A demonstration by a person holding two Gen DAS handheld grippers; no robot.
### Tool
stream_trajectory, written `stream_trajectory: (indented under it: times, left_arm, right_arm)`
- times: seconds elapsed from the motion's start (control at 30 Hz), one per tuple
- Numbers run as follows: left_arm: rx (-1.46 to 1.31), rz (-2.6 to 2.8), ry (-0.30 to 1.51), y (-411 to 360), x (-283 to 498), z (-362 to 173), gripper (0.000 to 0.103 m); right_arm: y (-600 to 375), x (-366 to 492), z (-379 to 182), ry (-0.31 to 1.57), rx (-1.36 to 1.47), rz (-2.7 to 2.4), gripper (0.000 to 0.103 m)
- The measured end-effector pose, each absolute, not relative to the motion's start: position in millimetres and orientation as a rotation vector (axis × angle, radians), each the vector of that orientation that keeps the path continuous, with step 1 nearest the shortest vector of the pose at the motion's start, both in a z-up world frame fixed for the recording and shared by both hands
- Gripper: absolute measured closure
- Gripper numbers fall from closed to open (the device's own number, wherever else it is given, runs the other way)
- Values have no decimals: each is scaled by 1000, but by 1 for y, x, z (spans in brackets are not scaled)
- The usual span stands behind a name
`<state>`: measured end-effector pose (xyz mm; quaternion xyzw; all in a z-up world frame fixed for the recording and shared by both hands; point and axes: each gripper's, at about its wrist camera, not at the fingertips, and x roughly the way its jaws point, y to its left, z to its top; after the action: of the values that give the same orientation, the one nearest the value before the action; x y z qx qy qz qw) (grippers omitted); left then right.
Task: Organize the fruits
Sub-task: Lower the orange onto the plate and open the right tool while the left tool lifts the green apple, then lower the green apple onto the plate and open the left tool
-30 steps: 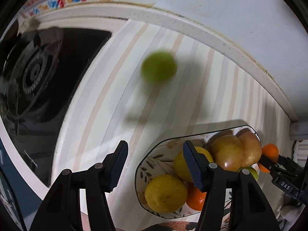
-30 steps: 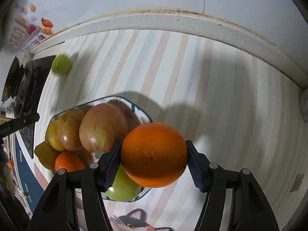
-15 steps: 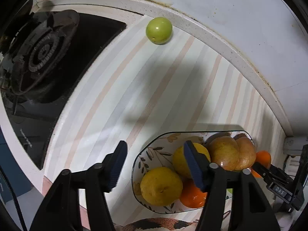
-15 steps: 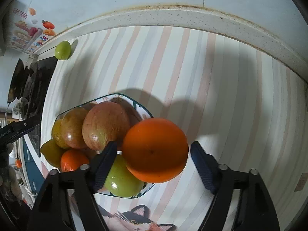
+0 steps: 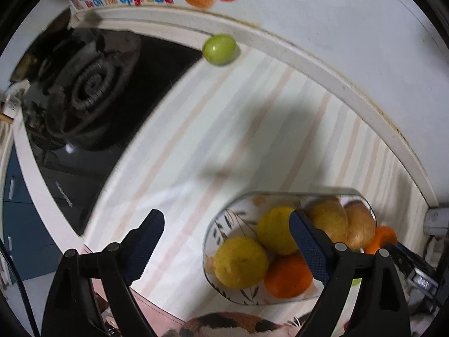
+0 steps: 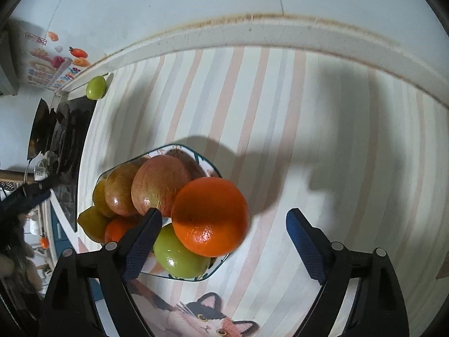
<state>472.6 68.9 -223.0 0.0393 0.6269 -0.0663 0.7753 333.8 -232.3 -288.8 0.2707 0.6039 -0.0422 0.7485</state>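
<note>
A glossy, dimpled orange (image 6: 210,215) sits atop the heaped fruit in the leaf-patterned bowl (image 6: 209,273) on the striped worktop (image 6: 322,129). The right gripper (image 6: 221,241) is opening, its ribbed blue fingers (image 6: 304,243) clear of the orange; the left gripper (image 5: 226,245) widens over nothing. A smooth green fruit (image 5: 219,49) (round, alone) lies against the backsplash.

Green fruit (image 6: 179,255) in the bowl (image 6: 196,276) largely hidden beneath the large orange (image 6: 210,216); cat picture (image 5: 224,325) cut by the bottom edge.
</note>
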Motion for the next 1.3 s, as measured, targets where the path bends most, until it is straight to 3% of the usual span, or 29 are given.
stream_trajectory:
  times: [0.37,0.87,0.9,0.93,1.03,1.3]
  left_arm:
    - [174,-171,1254,49,605,-223,12]
    - [389,-267,1338,5,700,-300,13]
    - [401,-273,1338,4,701,-303,20]
    - [411,-277,1341,3,701,-307,37]
    - [450,-259,1335,4,703,-313,50]
    - [391,-283,1308,19,695,-302,51]
  right_arm:
    - [-215,353,-233,1132,588,-243,11]
    - [-211,411,-250,1166,573,-409,11]
    - [-209,412,-251,1184,540,-430,11]
    - [-207,414,-252,1206,499,-451,11]
    - [-202,415,-253,1241,432,-479,11]
    - [-195,406,-245,1237,435,-465,11]
